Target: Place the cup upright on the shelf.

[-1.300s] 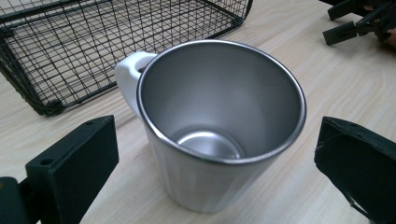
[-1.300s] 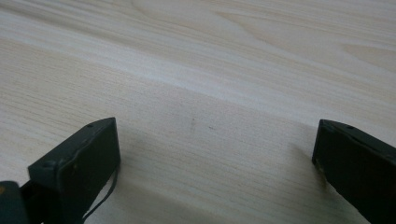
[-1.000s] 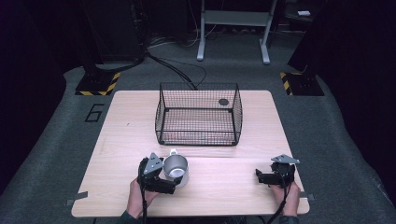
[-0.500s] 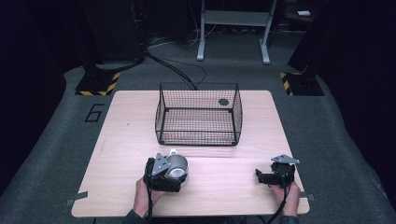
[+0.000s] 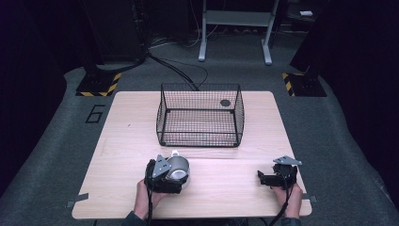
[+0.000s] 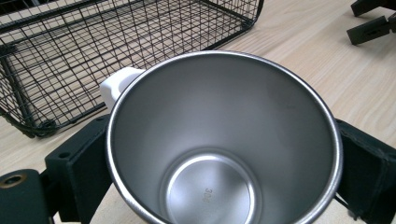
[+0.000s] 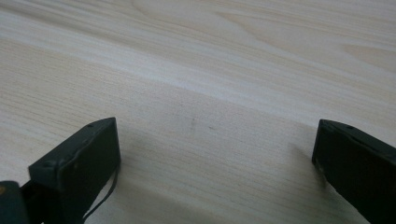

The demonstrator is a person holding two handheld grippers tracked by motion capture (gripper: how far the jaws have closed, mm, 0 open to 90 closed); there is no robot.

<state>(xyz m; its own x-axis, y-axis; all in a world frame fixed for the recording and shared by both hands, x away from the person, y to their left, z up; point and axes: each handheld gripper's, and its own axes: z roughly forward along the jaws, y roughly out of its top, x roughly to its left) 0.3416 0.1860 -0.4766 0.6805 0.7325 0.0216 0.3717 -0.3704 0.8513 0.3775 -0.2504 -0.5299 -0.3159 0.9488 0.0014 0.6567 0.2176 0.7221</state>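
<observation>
I am pinching the cup (image 6: 224, 140) in my left gripper (image 5: 165, 176) at the near edge; my right gripper (image 5: 275, 178) is resting spread and idle. The cup is secured; transfer into the far basket (image 5: 200, 115) is pending.

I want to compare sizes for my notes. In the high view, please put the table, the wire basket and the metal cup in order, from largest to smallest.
1. table
2. wire basket
3. metal cup, clamped in the left gripper

The differences are clear in this view.
</observation>
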